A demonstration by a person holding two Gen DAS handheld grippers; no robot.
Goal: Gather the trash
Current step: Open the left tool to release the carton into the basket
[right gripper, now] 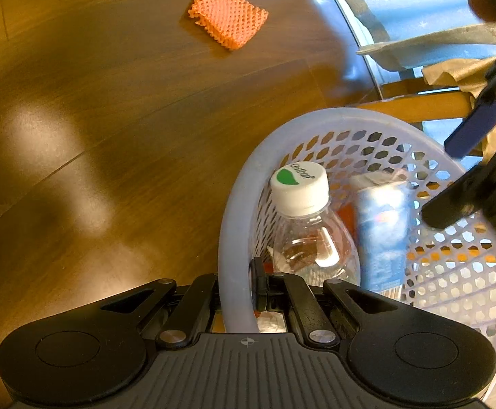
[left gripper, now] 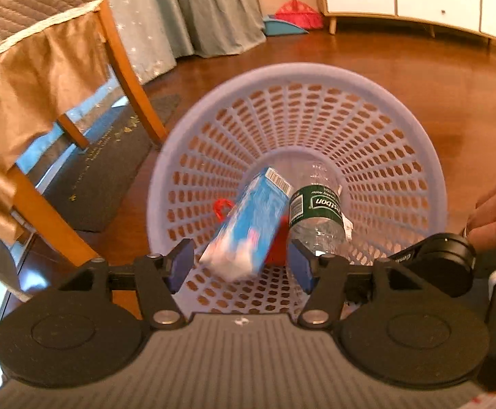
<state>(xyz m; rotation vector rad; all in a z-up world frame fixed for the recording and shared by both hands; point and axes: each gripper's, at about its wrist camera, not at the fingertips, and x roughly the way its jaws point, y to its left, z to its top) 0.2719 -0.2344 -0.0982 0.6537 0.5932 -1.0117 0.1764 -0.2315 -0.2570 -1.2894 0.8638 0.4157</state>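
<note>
Above a wooden floor [right gripper: 94, 136], the basket [right gripper: 234, 238] rim is clamped by the right claw [right gripper: 237, 293]. A blurred carton [left gripper: 248, 225] is seen between the spread left claw [left gripper: 241, 266], beside a bottle [left gripper: 316, 218] in the basket.

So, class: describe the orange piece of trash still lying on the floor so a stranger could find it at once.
Start at the lavender basket held at its rim by the right gripper. Look across the dark wood floor away from it. The orange foam net sleeve lies flat there, the only open-mesh thing, unlike the smooth bottle and blue carton in the basket.
</note>
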